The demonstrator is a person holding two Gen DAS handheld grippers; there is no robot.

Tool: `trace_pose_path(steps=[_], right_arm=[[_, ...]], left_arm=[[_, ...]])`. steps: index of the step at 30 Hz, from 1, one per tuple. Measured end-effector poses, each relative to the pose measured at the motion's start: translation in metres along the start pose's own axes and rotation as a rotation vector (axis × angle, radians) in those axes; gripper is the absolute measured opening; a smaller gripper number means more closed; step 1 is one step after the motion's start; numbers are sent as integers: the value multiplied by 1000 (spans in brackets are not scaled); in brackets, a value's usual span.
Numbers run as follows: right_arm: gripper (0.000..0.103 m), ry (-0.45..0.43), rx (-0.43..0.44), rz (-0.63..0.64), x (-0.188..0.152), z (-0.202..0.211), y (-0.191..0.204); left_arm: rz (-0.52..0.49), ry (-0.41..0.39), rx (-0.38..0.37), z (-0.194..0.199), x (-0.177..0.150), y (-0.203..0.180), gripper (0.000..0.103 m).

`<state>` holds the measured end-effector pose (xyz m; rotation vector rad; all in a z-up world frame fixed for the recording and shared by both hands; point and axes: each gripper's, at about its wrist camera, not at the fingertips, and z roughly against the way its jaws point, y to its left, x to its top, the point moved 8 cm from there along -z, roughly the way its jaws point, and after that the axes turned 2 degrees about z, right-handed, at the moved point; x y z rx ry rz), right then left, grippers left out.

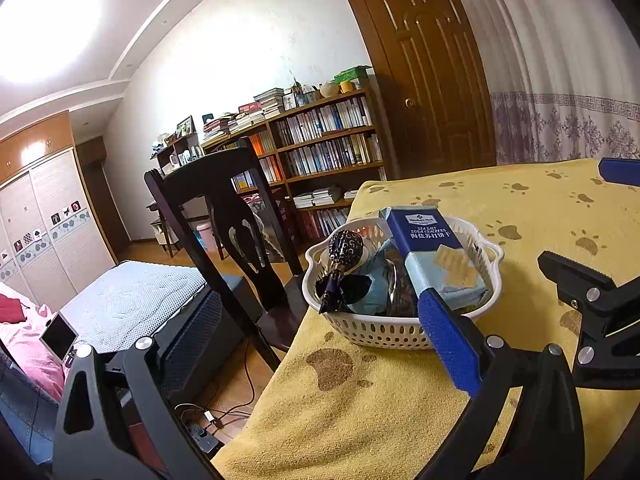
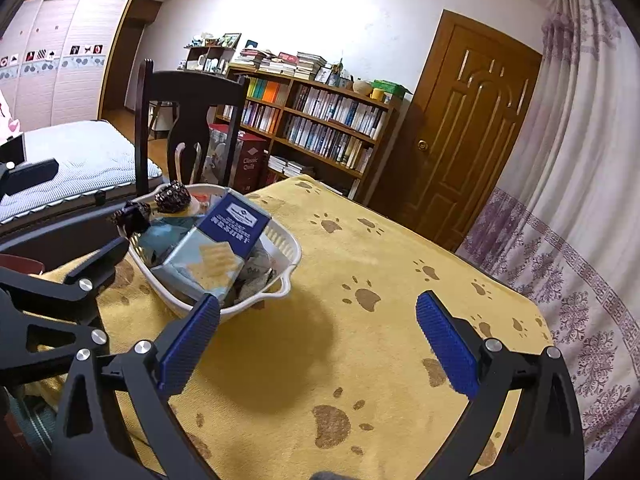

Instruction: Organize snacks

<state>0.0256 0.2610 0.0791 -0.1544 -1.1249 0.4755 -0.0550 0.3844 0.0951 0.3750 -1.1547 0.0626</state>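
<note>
White basket (image 2: pixel 286 258) sits on yellow paw-print surface (image 2: pixel 380 240) near its corner, beside dark chair (image 2: pixel 188 120). Cracker box (image 2: pixel 218 246) leans inside on top, wrapped snacks (image 1: pixel 344 268) around it. Right gripper (image 2: pixel 320 344) spread wide, empty, above cloth. Left gripper (image 1: pixel 280 344) wide, empty, near basket.
</note>
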Motion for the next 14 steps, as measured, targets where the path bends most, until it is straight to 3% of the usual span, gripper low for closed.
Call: trace_pose_path(steps=[14], right_arm=[[98,68,-13,-79,-26,-8,-32]], left_arm=[[-60,1,-17,4,-4,-23,100]])
